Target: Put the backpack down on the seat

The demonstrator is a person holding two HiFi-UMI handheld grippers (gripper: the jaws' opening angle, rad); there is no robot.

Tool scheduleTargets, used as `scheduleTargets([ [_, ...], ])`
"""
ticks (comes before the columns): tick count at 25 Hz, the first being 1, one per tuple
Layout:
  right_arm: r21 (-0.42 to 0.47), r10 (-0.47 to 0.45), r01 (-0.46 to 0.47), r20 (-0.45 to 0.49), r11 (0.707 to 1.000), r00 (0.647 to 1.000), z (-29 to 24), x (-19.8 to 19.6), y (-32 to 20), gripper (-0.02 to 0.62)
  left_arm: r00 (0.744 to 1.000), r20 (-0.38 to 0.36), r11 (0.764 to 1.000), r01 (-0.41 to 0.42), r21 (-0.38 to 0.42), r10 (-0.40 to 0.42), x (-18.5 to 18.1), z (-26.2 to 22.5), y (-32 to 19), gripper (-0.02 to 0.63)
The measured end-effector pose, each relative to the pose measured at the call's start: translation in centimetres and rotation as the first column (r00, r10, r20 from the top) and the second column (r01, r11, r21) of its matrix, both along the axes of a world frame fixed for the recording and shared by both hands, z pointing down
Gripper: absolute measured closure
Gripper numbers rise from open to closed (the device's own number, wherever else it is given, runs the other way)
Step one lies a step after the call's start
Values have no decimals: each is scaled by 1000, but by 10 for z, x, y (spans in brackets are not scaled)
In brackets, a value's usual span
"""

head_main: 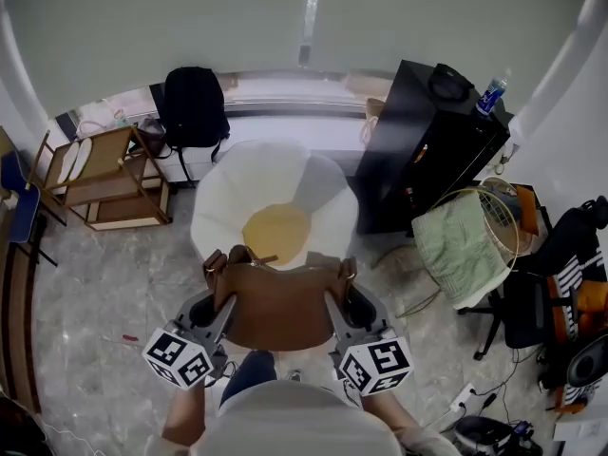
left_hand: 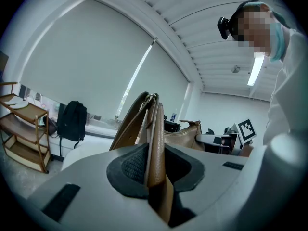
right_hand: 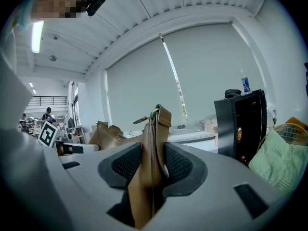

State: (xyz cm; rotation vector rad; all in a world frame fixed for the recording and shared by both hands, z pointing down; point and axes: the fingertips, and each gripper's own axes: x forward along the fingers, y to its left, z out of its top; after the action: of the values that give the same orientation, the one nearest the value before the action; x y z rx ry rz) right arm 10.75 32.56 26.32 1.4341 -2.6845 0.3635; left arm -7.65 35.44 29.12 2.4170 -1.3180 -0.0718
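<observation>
A brown leather backpack [head_main: 277, 304] hangs in the air between my two grippers, just in front of a white petal-shaped chair [head_main: 228, 207] with a yellow seat cushion [head_main: 275, 233]. My left gripper [head_main: 217, 291] is shut on the bag's left strap [left_hand: 155, 143]. On the bag's right side, my right gripper [head_main: 339, 291] is shut on the right strap [right_hand: 150, 158]. The bag [left_hand: 185, 134] shows past the left gripper's jaws, and the bag [right_hand: 108, 134] also shows to the left in the right gripper view.
A black backpack [head_main: 193, 105] leans at the window ledge behind the chair. A wooden shelf rack [head_main: 100, 179] stands at the left, a black cabinet [head_main: 427, 150] with a bottle [head_main: 490, 93] at the right, next to a green cloth [head_main: 461, 240] over a wire frame.
</observation>
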Motion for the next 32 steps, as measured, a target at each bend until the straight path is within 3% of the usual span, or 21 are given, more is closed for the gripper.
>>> scheduleTargets([
  [11, 52, 90, -90, 2, 995, 996, -27, -60, -92, 433, 996, -6, 994, -86, 62, 87, -61, -24, -107, 531],
  [18, 30, 99, -99, 7, 995, 995, -21, -74, -124, 433, 995, -14, 995, -96, 32, 96, -75, -18, -141, 531],
  [32, 3, 21, -21, 22, 1000, 1000, -17, -37, -235, 433, 1000, -4, 999, -29, 14, 29, -37, -15, -237, 531],
])
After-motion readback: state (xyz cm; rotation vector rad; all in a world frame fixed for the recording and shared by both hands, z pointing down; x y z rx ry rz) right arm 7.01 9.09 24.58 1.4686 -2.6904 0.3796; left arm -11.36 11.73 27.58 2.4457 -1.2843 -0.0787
